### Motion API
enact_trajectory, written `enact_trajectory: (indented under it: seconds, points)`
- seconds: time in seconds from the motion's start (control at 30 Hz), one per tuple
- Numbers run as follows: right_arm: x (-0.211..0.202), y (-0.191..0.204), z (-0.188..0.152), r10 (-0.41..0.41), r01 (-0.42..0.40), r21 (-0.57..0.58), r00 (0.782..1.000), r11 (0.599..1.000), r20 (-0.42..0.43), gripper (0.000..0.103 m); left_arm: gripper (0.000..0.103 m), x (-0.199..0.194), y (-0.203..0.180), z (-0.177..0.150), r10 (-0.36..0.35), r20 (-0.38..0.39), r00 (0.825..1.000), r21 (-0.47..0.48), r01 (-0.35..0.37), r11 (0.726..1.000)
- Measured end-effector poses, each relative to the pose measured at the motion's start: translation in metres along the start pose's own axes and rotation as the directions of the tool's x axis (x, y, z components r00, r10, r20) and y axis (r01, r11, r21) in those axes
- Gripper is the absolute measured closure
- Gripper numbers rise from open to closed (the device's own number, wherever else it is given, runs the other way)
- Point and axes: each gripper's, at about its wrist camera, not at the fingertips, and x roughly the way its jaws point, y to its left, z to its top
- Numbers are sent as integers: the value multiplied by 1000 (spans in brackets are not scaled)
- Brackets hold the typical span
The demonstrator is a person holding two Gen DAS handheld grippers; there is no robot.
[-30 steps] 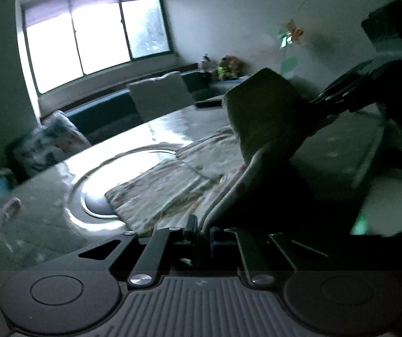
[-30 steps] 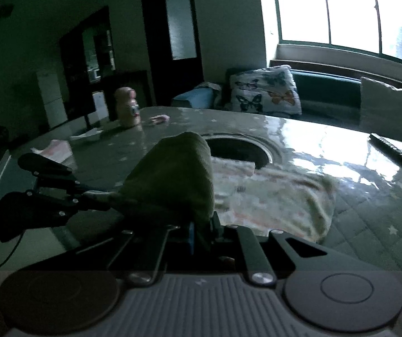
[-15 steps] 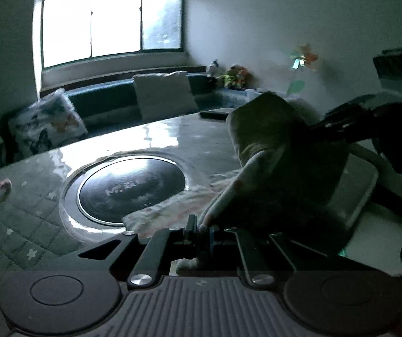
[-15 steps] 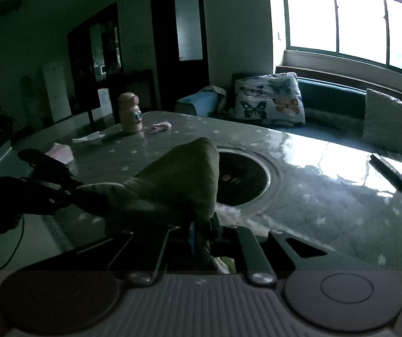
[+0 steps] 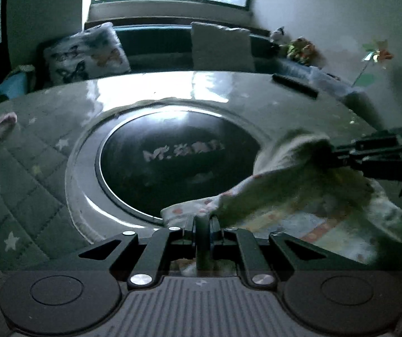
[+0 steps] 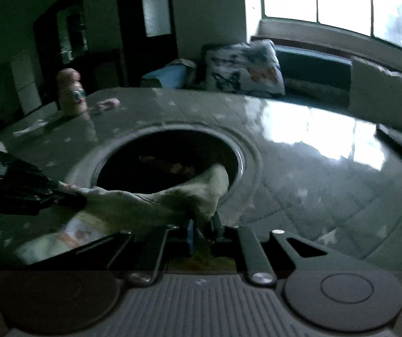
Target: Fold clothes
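Note:
A light patterned garment (image 5: 293, 196) lies low over the near edge of the table, stretched between both grippers. My left gripper (image 5: 202, 223) is shut on one corner of it. My right gripper (image 6: 202, 221) is shut on the other corner of the garment (image 6: 156, 202). In the left wrist view the right gripper (image 5: 369, 151) comes in from the right, pinching the cloth. In the right wrist view the left gripper (image 6: 32, 191) comes in from the left, also on the cloth. The cloth's lower part lies on the table.
The quilted table (image 5: 32, 174) has a round dark hotplate (image 5: 172, 163) in its middle. A remote (image 5: 294, 85) lies at the far right. A pink bottle (image 6: 70, 92) and small scraps stand at the far left. Cushions and a bench sit behind, under the window.
Both grippers have come down and toward the near table edge with the garment. The cloth, held high and bunched before, now lies low and stretched between them.

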Motion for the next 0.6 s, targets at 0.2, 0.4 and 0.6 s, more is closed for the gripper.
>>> enact_trajectory:
  seconds: [0.2, 0.4, 0.6]
  points:
    - [-5, -10, -20, -50, 48, 50, 998, 998, 44, 74, 94, 1, -2, -3, 21, 21, 1000, 10, -21, 1000]
    - [-36, -16, -44, -113, 109, 66, 992, 992, 56, 72, 94, -4, -12, -1, 65, 62, 996, 45, -68, 997]
    - [-38, -34, -65, -179, 175, 136, 984, 975, 18, 85, 89, -2, -13, 2, 94, 43, 995, 34, -96, 995]
